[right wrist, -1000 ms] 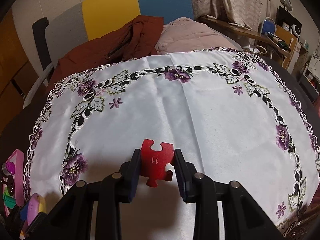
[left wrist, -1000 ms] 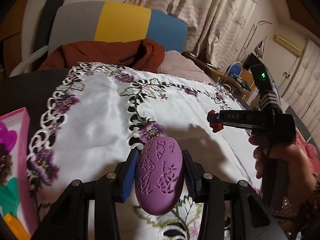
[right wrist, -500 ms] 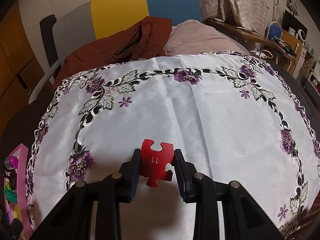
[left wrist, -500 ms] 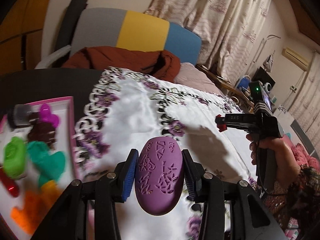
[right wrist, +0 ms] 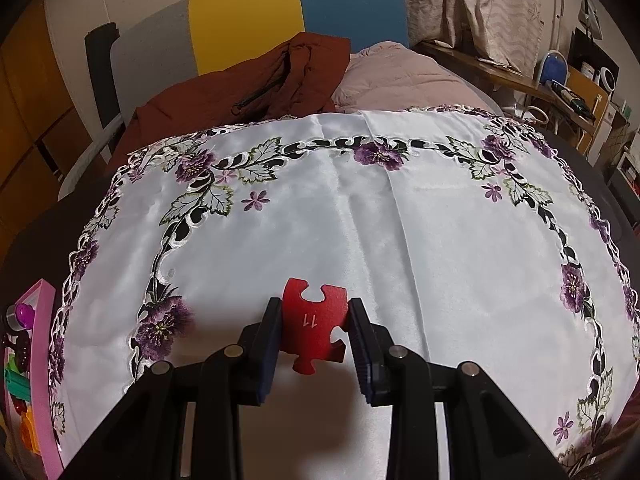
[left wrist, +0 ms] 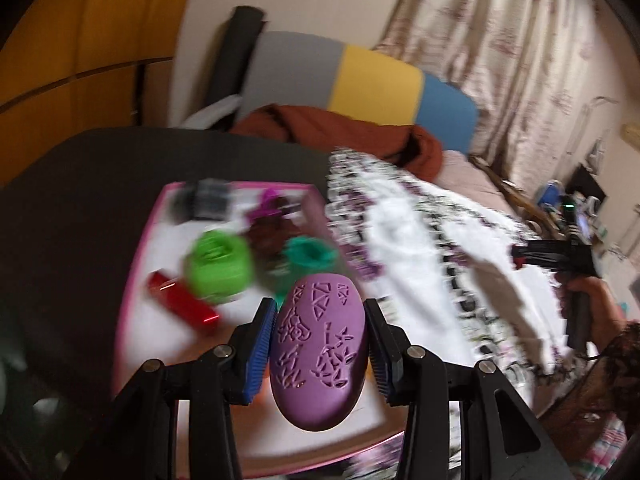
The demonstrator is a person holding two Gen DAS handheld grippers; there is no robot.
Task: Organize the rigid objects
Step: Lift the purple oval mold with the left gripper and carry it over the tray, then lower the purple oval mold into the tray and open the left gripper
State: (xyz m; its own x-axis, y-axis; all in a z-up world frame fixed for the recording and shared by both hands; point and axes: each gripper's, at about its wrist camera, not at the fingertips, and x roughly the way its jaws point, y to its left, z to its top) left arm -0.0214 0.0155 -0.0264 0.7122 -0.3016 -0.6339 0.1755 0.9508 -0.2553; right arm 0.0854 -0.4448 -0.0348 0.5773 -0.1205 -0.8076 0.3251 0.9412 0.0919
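Observation:
My left gripper (left wrist: 320,344) is shut on a purple oval piece with cut-out patterns (left wrist: 318,354) and holds it above the pink-rimmed tray (left wrist: 134,276). The tray holds a green ring (left wrist: 219,266), a teal piece (left wrist: 310,254), a red bar (left wrist: 182,306), a magenta piece (left wrist: 268,204) and a dark block (left wrist: 204,200). My right gripper (right wrist: 316,330) is shut on a red jigsaw piece marked 11 (right wrist: 314,320) above the white embroidered cloth (right wrist: 360,220). The right gripper also shows in the left wrist view (left wrist: 520,258). The tray's edge shows at the right wrist view's left (right wrist: 40,360).
A chair with a grey, yellow and blue back (right wrist: 256,20) stands behind the table, with a rust-brown jacket (right wrist: 248,96) and a pink cushion (right wrist: 396,76). A cluttered desk (right wrist: 560,92) is at the far right. Dark table (left wrist: 80,208) surrounds the tray.
My left gripper has swung left with the purple piece, from over the cloth to over the tray. My right gripper has held the red piece nearly still.

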